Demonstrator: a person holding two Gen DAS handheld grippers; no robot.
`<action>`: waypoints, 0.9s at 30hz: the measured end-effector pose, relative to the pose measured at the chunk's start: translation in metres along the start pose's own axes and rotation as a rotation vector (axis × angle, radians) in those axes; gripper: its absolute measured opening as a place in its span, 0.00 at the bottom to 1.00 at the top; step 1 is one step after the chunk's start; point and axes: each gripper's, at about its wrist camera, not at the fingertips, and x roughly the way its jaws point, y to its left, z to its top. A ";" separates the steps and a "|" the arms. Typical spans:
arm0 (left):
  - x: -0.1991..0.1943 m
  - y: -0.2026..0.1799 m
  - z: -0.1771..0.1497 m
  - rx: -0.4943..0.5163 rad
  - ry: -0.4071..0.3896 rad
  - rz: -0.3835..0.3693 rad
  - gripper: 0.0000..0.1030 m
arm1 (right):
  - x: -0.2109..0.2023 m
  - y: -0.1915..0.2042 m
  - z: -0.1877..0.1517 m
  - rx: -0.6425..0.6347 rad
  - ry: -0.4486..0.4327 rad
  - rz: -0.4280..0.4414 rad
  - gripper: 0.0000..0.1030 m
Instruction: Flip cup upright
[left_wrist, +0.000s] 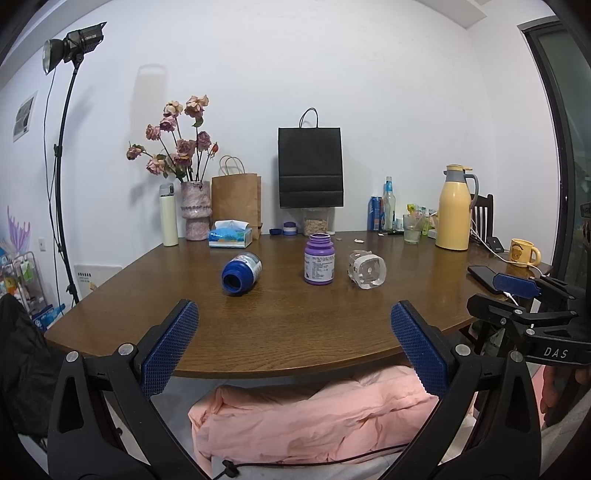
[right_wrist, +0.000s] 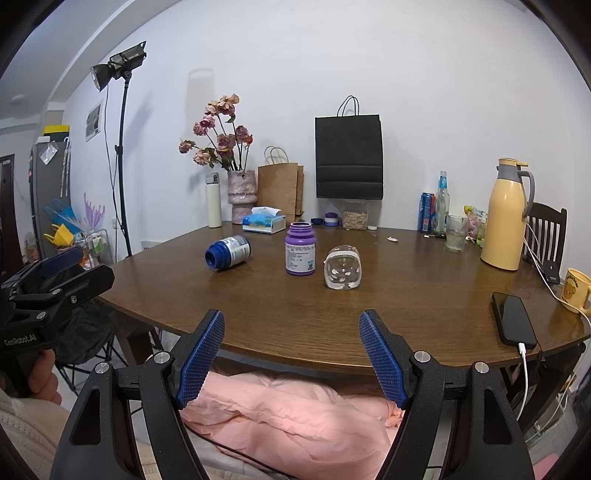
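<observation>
Short of the table (left_wrist: 258, 343) edge, both tools, left (left_wrist: 294, 334) and right (right_wrist: 291, 345), hover level, spread wide, empty.

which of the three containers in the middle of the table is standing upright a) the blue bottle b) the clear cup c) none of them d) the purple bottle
d: the purple bottle stands on its base with its open mouth up, while the blue bottle and the clear cup both lie on their sides on the wooden table.
</observation>
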 end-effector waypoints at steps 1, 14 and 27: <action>0.000 0.000 0.000 0.000 0.000 0.000 1.00 | 0.000 0.000 0.000 0.000 0.000 0.000 0.78; 0.000 0.000 0.000 -0.001 0.003 -0.001 1.00 | 0.000 0.000 0.001 0.000 0.003 0.000 0.78; 0.000 0.000 0.000 0.000 0.003 -0.001 1.00 | 0.000 0.001 0.000 -0.001 0.005 -0.002 0.78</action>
